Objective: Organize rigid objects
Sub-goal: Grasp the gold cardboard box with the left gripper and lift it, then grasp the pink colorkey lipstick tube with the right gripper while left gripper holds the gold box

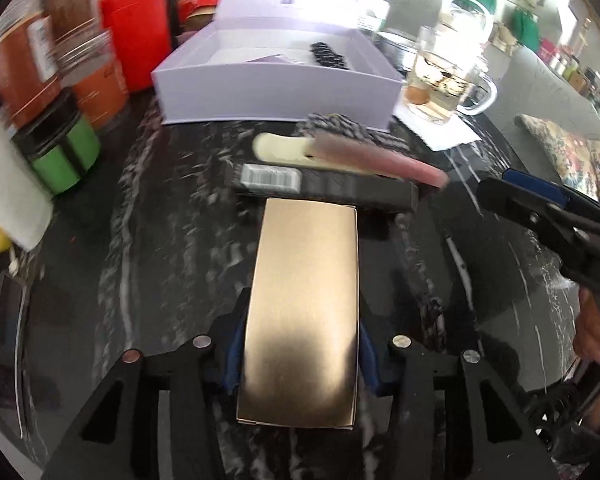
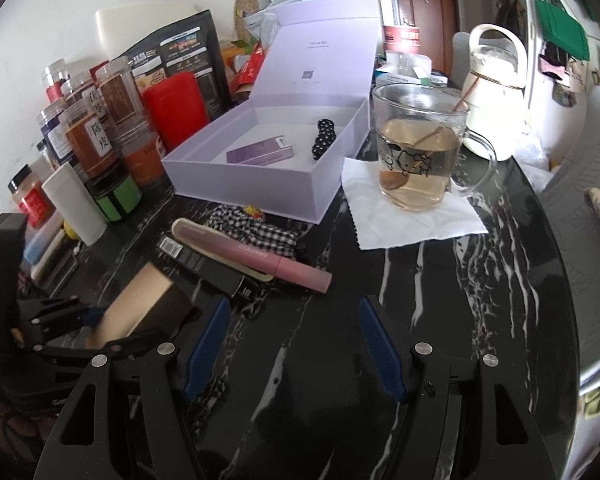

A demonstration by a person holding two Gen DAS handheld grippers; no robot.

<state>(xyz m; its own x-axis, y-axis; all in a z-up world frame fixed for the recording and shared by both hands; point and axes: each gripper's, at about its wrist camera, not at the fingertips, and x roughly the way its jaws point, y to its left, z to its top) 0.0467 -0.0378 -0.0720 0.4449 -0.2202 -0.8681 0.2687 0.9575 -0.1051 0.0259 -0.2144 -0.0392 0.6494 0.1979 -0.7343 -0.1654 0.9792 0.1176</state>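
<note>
My left gripper (image 1: pixel 300 344) is shut on a gold box (image 1: pixel 304 312), held over the black marble table; it also shows in the right wrist view (image 2: pixel 140 308). Beyond it lie a black box with a barcode (image 1: pixel 324 188), a pink tube (image 2: pixel 268 260), a cream nail file (image 1: pixel 284 148) and a checked fabric piece (image 2: pixel 260 232). An open lilac box (image 2: pixel 260 176) holds a purple carton (image 2: pixel 260 152) and a black dotted item (image 2: pixel 324 136). My right gripper (image 2: pixel 294 344) is open and empty, just short of the pink tube.
A glass mug of tea (image 2: pixel 416 152) stands on a white napkin (image 2: pixel 412 216) right of the lilac box. Jars and a red case (image 2: pixel 176 108) crowd the left. A white kettle (image 2: pixel 492 88) stands behind the mug. The table's round edge (image 2: pixel 560 280) runs at the right.
</note>
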